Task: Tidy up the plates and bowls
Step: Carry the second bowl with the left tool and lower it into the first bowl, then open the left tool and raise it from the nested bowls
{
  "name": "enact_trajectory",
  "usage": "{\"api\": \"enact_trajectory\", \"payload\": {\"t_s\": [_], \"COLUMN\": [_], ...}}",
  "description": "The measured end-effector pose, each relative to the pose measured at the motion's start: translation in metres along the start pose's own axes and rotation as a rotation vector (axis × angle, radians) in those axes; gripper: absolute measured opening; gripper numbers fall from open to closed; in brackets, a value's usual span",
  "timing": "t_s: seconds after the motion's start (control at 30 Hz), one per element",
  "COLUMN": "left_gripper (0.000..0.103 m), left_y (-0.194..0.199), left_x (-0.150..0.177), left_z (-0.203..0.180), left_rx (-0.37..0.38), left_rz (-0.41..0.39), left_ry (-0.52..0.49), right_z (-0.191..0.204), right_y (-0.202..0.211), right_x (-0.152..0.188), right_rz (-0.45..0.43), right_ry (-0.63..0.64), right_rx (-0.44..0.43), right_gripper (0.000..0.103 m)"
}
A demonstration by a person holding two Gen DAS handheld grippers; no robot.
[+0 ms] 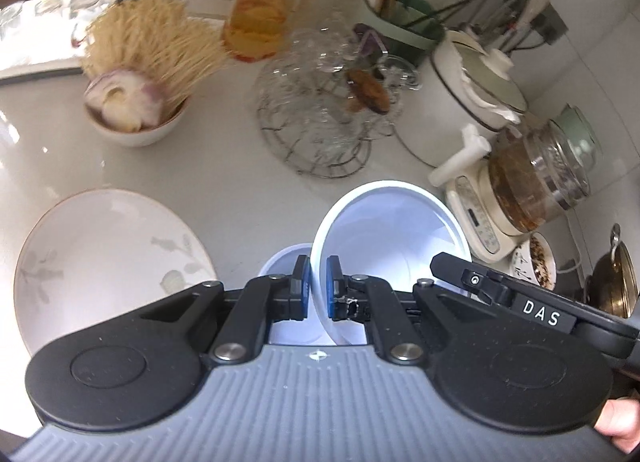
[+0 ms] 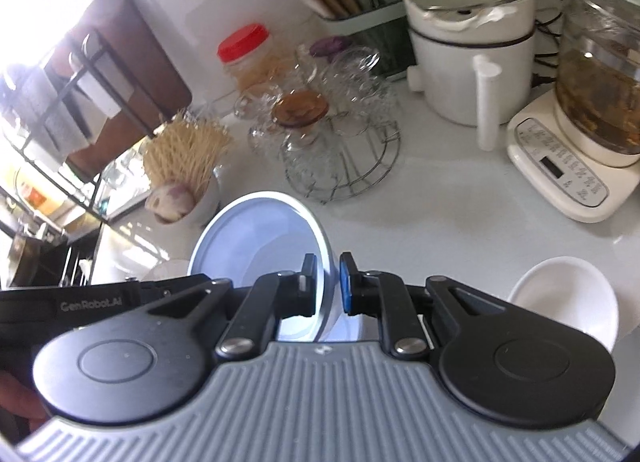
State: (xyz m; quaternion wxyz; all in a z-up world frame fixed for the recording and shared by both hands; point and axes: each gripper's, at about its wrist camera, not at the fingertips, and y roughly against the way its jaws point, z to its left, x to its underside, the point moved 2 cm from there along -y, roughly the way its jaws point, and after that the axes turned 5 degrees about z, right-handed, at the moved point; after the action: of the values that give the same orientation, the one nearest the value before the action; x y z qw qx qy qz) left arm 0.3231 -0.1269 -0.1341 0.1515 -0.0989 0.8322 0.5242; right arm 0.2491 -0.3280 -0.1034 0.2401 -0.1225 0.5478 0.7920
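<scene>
Over the counter, we've got the L gripper and R gripper both clamped on the white bowl's rim, lifted. Plate, small bowl not stacked yet; early, imo.

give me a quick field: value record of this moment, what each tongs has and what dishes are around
left tongs: shut on the rim of the pale blue bowl, bowl tilted
right tongs: shut on the opposite rim of the same bowl
second blue bowl: directly under the held one; contact cannot be told
flowered plate: flat on the counter, to the left
small white bowl: on the counter, to the right
onion bowl: further back, left
glass cup rack: behind the held bowl
</scene>
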Motion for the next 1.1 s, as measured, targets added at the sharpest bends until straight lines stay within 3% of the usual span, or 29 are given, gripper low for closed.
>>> {"api": "enact_trajectory", "payload": {"t_s": [0.33,0.67,0.73,0.77,0.83,0.87,1.1], "left_gripper": [0.009,0.009,0.013,0.017,0.031,0.032,0.034], "left_y": [-0.034,-0.048,-0.050,-0.049,-0.048,-0.047,-0.034], "left_x": [0.008,0.006,0.005,0.006,0.006,0.007,0.007], "left_z": [0.016,0.014,0.013,0.012,0.011,0.009,0.003], "left_rx": [-0.026,-0.027,-0.026,-0.024,-0.025,-0.027,-0.025], "left_rz": [0.088,0.127,0.133,0.136,0.130,0.123,0.084], "left_ry": [0.017,0.000,-0.002,-0.003,-0.009,-0.016,-0.049], "right_z": [-0.008,-0.020,-0.023,-0.024,-0.026,-0.026,-0.023], "right_y": [-0.037,-0.044,-0.045,-0.044,-0.042,-0.040,-0.024], "right_x": [0.012,0.016,0.015,0.014,0.015,0.015,0.013], "right_rz": [0.116,0.139,0.148,0.149,0.142,0.134,0.071], "right_ry": [-0.032,-0.091,-0.111,-0.117,-0.129,-0.137,-0.130], "right_rx": [0.039,0.040,0.037,0.038,0.038,0.030,0.023], "right_gripper": [0.015,0.016,0.016,0.017,0.030,0.044,0.046]}}
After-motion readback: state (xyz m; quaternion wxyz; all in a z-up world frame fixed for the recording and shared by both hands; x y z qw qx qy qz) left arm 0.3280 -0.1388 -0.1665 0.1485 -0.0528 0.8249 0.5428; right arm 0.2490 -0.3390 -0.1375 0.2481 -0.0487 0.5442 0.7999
